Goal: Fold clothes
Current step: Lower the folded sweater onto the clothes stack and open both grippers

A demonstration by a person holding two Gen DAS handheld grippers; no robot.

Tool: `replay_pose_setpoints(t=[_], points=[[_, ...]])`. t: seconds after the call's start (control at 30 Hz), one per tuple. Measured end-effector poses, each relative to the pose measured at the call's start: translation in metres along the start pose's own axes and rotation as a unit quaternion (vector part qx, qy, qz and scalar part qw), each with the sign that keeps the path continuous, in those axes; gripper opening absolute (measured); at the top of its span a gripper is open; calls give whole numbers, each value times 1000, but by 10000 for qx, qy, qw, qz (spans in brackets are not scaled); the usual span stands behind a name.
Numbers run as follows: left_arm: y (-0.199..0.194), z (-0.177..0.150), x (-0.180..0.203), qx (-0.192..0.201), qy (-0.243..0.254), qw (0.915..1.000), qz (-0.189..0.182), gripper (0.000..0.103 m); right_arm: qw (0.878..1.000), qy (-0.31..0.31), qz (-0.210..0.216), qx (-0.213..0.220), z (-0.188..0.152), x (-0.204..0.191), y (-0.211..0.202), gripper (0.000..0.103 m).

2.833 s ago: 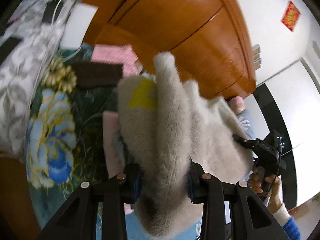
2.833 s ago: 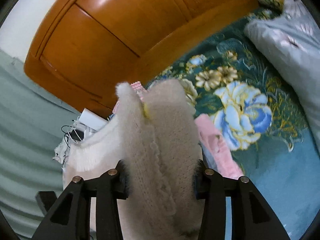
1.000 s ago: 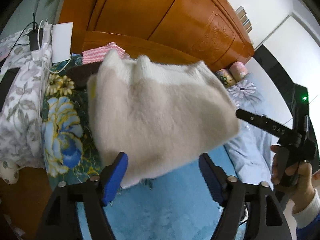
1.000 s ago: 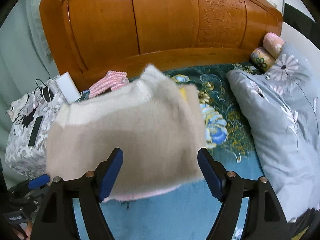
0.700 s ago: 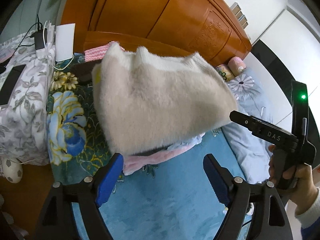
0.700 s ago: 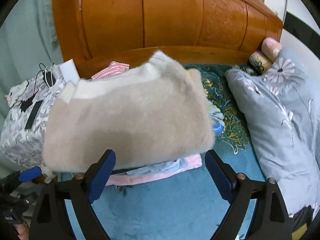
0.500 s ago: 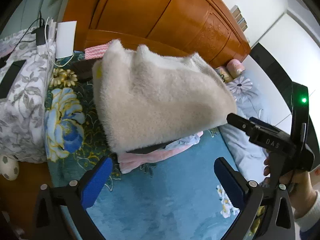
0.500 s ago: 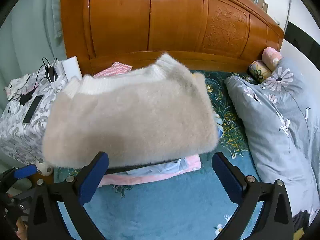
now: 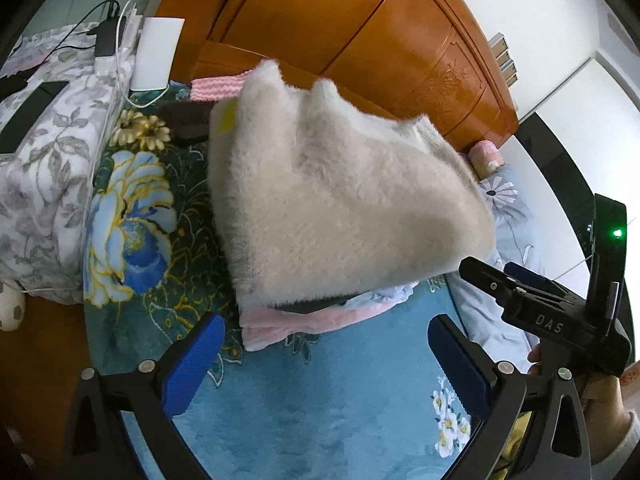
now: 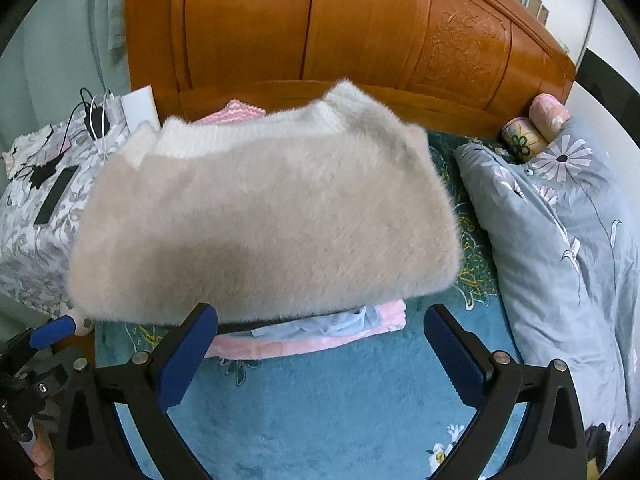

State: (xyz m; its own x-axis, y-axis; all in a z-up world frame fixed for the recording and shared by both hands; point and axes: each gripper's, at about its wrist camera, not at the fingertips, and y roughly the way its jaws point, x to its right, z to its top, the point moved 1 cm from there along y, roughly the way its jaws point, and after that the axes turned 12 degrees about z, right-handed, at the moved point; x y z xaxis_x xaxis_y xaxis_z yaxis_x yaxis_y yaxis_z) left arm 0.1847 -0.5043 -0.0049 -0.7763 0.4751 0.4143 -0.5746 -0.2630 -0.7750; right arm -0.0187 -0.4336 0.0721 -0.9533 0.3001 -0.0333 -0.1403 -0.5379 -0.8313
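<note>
Left gripper (image 9: 326, 356): jaws spread wide, blue pads (image 9: 191, 364) holding nothing, hovering over the blue bedspread just short of the clothes stack
Right gripper (image 10: 320, 346): also wide open and empty, its left pad (image 10: 186, 354) right up at the stack's front edge; whether it touches the fabric, I cannot tell
Right gripper from the left view: there it is at the right edge, black body (image 9: 560, 312) with a green light lit, a hand (image 9: 600, 400) wrapped round its grip
Sweater (image 10: 264, 224): fluffy cream knit, folded into a rough rectangle, white ribbed band along its far edge, lying on top of the stack
Stack under it: a dark layer, a pale blue garment (image 10: 320, 326) and a pink garment (image 10: 296, 344) peeking out along the near edge
Bedspread (image 10: 332, 412): blue with big flower prints, the stack sitting near the middle of the bed
Headboard (image 10: 340, 28): glossy orange wood, well behind the stack
Right of the stack: grey floral quilt (image 10: 560, 240), bunched up beside it
Left of the stack: a grey-and-white floral cloth (image 9: 44, 152) with a dark phone-like slab, cables and a white box on it
Near the headboard: pink-and-white striped cloth (image 9: 216, 87), just beyond the sweater
</note>
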Motion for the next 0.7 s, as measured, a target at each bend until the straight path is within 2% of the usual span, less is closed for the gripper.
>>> replay_pose_setpoints(t=[0.23, 0.43, 0.7], points=[[6, -3, -3, -1, -49, 10000, 33, 103, 9999, -1, -35, -128, -4, 1, 12, 103], [6, -4, -7, 76, -216, 9997, -114, 103, 9998, 0, 0, -207, -5, 1, 18, 103], [11, -4, -4, 71, -142, 9999, 9, 103, 9996, -59, 37, -260, -5, -1, 24, 103]])
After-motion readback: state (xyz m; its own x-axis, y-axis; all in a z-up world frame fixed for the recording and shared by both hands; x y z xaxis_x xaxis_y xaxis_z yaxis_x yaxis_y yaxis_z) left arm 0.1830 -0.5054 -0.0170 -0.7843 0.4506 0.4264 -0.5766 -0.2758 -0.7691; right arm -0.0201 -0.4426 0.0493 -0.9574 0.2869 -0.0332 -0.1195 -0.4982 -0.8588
